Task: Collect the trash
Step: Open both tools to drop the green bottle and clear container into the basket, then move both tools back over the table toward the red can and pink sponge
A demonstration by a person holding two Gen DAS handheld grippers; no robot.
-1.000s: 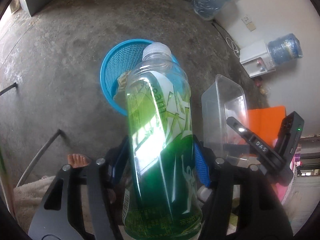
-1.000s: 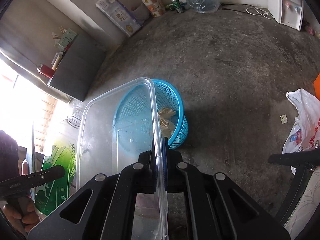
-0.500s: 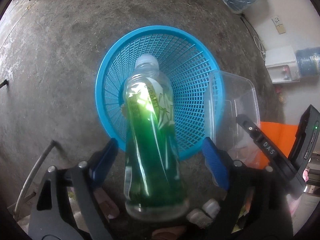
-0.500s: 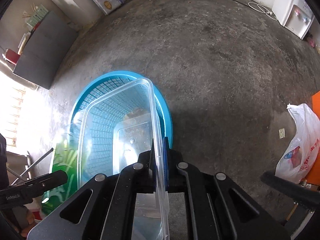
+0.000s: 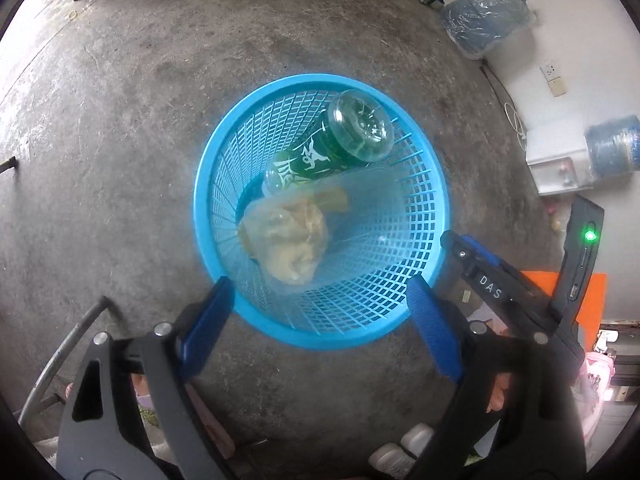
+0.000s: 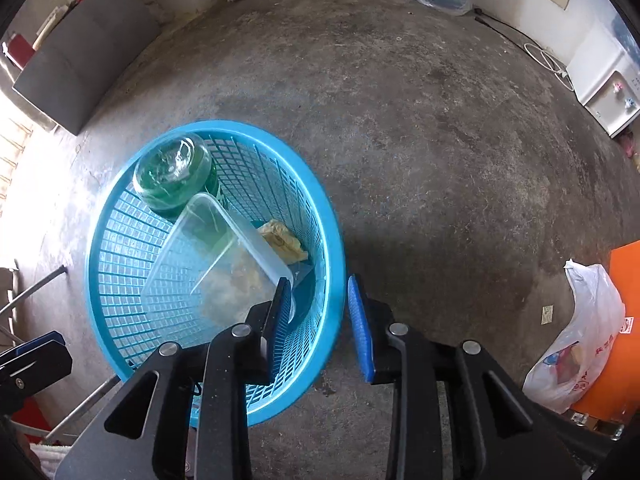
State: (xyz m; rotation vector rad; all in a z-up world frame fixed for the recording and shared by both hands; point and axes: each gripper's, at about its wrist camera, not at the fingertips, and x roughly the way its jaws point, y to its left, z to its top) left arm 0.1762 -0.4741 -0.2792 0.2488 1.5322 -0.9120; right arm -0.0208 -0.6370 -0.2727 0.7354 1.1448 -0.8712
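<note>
The green bottle [image 5: 335,142] and clear plastic box [image 6: 218,264] lie inside the blue basket [image 5: 424,280] on the concrete floor [image 6: 440,160], over crumpled paper [image 5: 288,240]. Left claw [image 5: 320,328] gapes wide, empty. Right claw [image 6: 320,328] stands spread above the basket's rim, holding nothing.

A plain home utility room: bare concrete floor [image 6: 420,128], water jugs [image 5: 488,14], water dispenser [image 6: 604,80], wall socket [image 5: 552,76].
</note>
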